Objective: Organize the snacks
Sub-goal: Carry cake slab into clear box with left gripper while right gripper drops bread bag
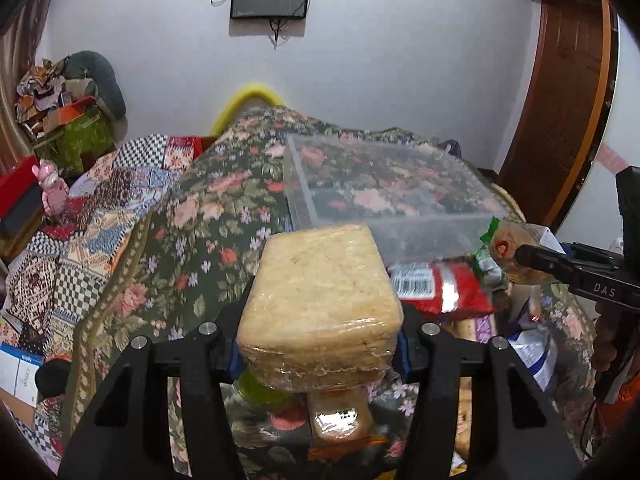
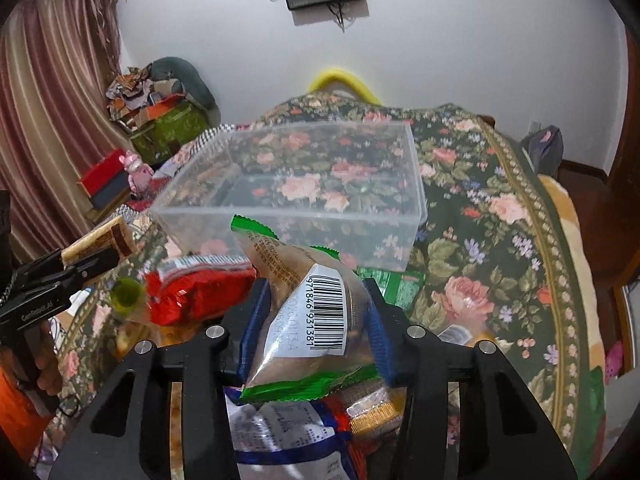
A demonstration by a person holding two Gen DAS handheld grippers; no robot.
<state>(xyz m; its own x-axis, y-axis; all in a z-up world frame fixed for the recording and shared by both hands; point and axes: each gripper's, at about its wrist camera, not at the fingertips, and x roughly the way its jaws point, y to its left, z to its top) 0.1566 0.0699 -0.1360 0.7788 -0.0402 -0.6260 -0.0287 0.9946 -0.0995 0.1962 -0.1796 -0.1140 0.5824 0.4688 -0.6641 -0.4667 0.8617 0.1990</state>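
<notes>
Looking along the left gripper, we see its jaws clamped on a clear-wrapped block of pale wafers, lifted off the floral cloth that covers the table. Beyond the block stands an empty clear plastic container, toward the far edge of the cloth. Just in front of that container lies a red snack packet with a barcode. At the right edge of this view the right gripper pinches a green-trimmed bag. Under the held block we make out a green-lidded item and another wrapped snack, though blur hides what they are.

From the right wrist, the right gripper's jaws close on the green-trimmed bag with its white barcode label, raised above a heap of packets at the near edge of the cloth. No earlier view is given to compare. The clear container sits just behind the bag, open side up, with nothing inside. At the left edge the left gripper carries the wafer block, and the red packet lies between the two grippers.
</notes>
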